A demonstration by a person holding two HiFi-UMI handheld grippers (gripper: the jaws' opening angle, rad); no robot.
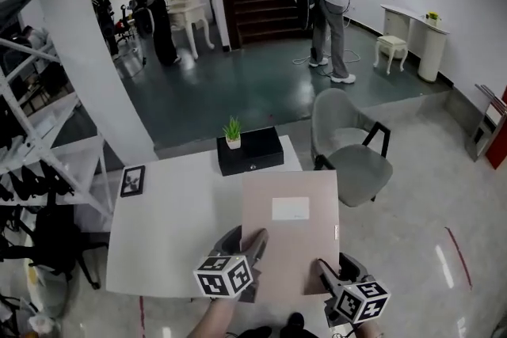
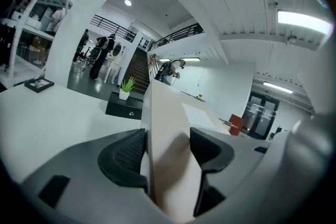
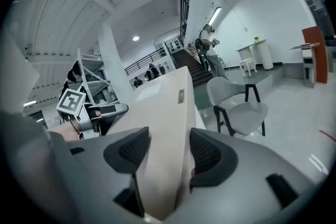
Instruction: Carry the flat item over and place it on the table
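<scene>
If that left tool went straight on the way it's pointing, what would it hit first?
Probably the black box with the small plant at the far edge of the table, though height is hard to judge.

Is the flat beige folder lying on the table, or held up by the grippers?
Held. The left gripper and right gripper each clamp the near edge of the folder. Whether its far end touches the table cannot be told.

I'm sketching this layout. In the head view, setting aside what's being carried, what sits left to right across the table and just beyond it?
From the left: picture frame → black box with a small plant on it → grey chair. The held flat item overlaps these, so it is omitted.
</scene>
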